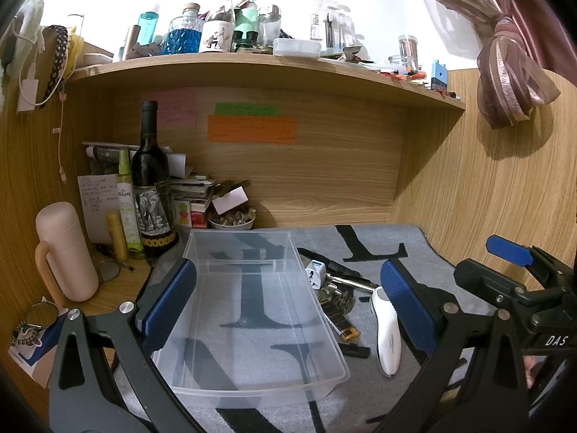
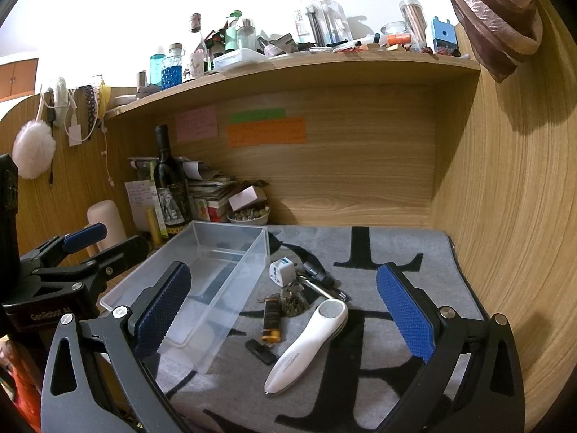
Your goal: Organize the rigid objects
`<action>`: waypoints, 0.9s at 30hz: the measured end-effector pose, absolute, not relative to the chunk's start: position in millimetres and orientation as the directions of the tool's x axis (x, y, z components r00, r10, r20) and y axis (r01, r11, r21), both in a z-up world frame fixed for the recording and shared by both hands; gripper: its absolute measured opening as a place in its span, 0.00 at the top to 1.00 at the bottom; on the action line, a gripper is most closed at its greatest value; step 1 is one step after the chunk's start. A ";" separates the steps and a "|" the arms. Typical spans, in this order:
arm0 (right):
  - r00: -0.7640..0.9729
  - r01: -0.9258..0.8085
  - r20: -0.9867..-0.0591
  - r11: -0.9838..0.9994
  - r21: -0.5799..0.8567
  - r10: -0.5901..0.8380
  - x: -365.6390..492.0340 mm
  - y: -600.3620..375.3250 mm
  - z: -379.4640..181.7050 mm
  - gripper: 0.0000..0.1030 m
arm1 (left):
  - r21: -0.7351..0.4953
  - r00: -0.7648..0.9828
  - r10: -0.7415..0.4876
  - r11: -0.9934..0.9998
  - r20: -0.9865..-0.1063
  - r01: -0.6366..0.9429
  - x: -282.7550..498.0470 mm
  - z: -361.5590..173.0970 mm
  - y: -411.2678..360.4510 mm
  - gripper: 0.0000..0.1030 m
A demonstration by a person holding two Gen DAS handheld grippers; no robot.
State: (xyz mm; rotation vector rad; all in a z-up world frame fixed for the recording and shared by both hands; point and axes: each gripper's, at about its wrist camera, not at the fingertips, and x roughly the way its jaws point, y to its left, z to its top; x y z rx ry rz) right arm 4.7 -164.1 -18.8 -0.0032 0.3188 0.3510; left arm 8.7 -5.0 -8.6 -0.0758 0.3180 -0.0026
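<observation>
A clear plastic box (image 1: 318,306) stands empty on a grey mat (image 1: 414,241). My left gripper (image 1: 288,303) hovers open over the box's near half, holding nothing. Right of the box lie a white handheld device (image 1: 386,332), a white plug adapter (image 1: 315,270), a lighter (image 1: 346,328), a small black stick (image 1: 355,350) and some keys. My right gripper (image 2: 283,312) is open and empty above that pile: white device (image 2: 306,346), adapter (image 2: 281,270), lighter (image 2: 271,319), black stick (image 2: 260,350). The box (image 2: 216,324) sits to its left.
A dark wine bottle (image 1: 151,180), a pink flask (image 1: 66,252), a spray bottle, papers and a bowl of small bits (image 1: 232,221) crowd the desk's back left. A cluttered wooden shelf (image 1: 252,61) runs overhead. A wooden side wall (image 2: 505,216) closes the right.
</observation>
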 end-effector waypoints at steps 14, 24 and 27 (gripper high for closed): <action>0.883 -0.332 -0.324 0.940 0.080 0.339 17.6 -163.0 -25.3 0.00 | -0.065 0.942 -0.006 0.998 -0.334 -0.017 22.2 -16.0 2.9 0.00; 0.863 -0.320 -0.379 0.942 0.105 0.335 45.4 -166.8 -31.0 0.03 | -0.056 0.915 0.041 0.996 -0.401 -0.069 44.0 -15.5 33.9 0.12; 0.853 -0.311 -0.409 0.945 0.101 0.324 55.9 -167.2 -33.0 0.08 | -0.072 0.898 0.042 0.994 -0.439 -0.081 53.6 -18.1 49.3 0.17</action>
